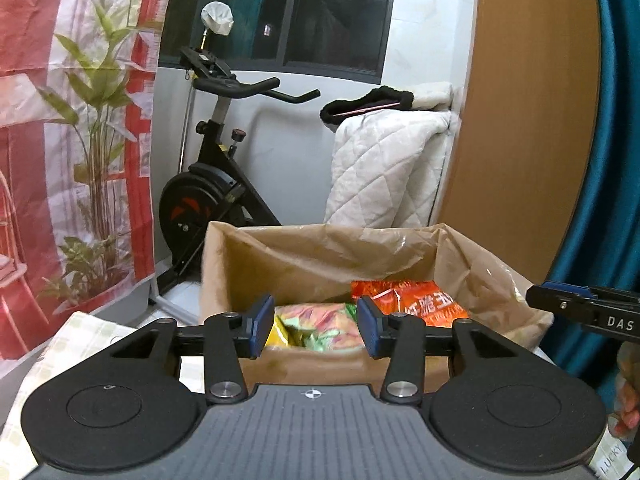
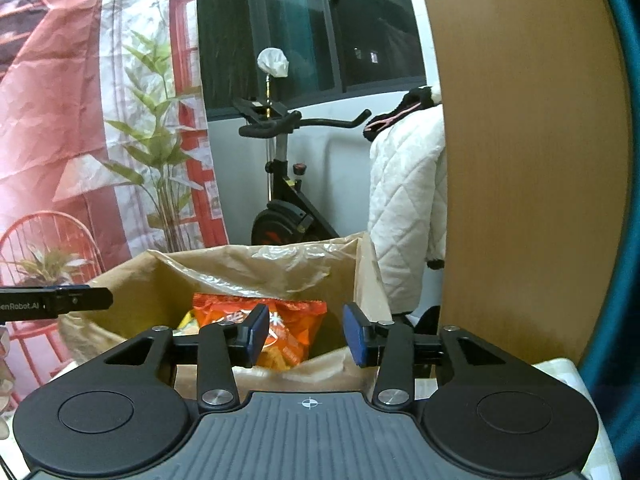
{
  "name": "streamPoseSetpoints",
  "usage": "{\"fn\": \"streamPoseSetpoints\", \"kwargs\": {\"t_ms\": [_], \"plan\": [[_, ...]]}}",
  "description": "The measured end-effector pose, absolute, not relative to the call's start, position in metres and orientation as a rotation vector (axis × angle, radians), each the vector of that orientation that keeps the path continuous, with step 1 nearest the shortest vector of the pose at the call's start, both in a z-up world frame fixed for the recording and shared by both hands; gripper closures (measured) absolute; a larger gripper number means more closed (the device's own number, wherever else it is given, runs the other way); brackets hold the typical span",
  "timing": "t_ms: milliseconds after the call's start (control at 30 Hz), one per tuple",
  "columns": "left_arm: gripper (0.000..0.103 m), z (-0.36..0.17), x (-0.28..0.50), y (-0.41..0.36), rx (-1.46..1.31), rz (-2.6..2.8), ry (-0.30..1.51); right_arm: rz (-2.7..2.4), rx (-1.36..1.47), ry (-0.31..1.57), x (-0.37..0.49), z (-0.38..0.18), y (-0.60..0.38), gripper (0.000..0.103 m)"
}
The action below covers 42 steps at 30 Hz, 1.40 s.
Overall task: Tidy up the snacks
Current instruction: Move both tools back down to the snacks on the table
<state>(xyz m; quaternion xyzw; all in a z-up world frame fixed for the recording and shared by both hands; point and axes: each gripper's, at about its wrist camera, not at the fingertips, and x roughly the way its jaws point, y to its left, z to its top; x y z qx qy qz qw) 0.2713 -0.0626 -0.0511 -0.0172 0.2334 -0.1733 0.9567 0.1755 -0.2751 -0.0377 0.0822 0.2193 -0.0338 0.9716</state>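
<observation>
An open cardboard box (image 1: 224, 268) lined with brown plastic stands straight ahead, its far wall (image 2: 256, 264) also in the right wrist view. Inside lie an orange snack bag (image 1: 416, 300) (image 2: 296, 328) and a green and yellow snack bag (image 1: 320, 324). My left gripper (image 1: 316, 326) hovers over the box's near edge, jaws apart with nothing gripped between the blue pads. My right gripper (image 2: 306, 334) hovers the same way over the near right part of the box, open and empty. Each gripper's fingers reach into the other's view at the side.
An exercise bike (image 1: 208, 184) stands behind the box beside a printed curtain (image 1: 72, 120). A white quilted blanket (image 1: 384, 168) hangs at the back right against a wooden panel (image 1: 528, 120). A checked cloth (image 1: 48, 364) covers the surface beneath the box.
</observation>
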Motion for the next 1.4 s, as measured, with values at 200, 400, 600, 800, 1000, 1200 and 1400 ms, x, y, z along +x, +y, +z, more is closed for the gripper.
{"fn": "streamPoseSetpoints", "kwargs": {"t_ms": [200,400,600,800,1000,1200,1400], "plan": [[0.055,-0.035,0.235,-0.045,-0.042,-0.358,0.482,-0.052,0.211,0.442,0.135,-0.031,-0.269,0.065],[0.055,-0.036,0.197,-0.029,-0.052,-0.362,0.496,-0.034,0.206,0.489,0.094,-0.045,-0.254,0.065],[0.055,-0.063,0.166,-0.027,-0.06,-0.372,0.546,-0.039,0.231,0.571,0.063,-0.077,-0.242,0.065],[0.055,-0.098,0.153,-0.028,-0.097,-0.38,0.623,-0.048,0.232,0.663,0.041,-0.112,-0.231,0.065],[0.056,-0.124,0.146,-0.031,-0.117,-0.387,0.683,-0.055,0.248,0.766,0.025,-0.147,-0.226,0.065],[0.056,-0.142,0.14,-0.033,-0.117,-0.397,0.727,-0.041,0.276,0.822,0.016,-0.166,-0.217,0.025],[0.056,-0.153,0.137,-0.032,-0.122,-0.4,0.761,-0.005,0.249,0.869,0.022,-0.178,-0.198,0.022]]}}
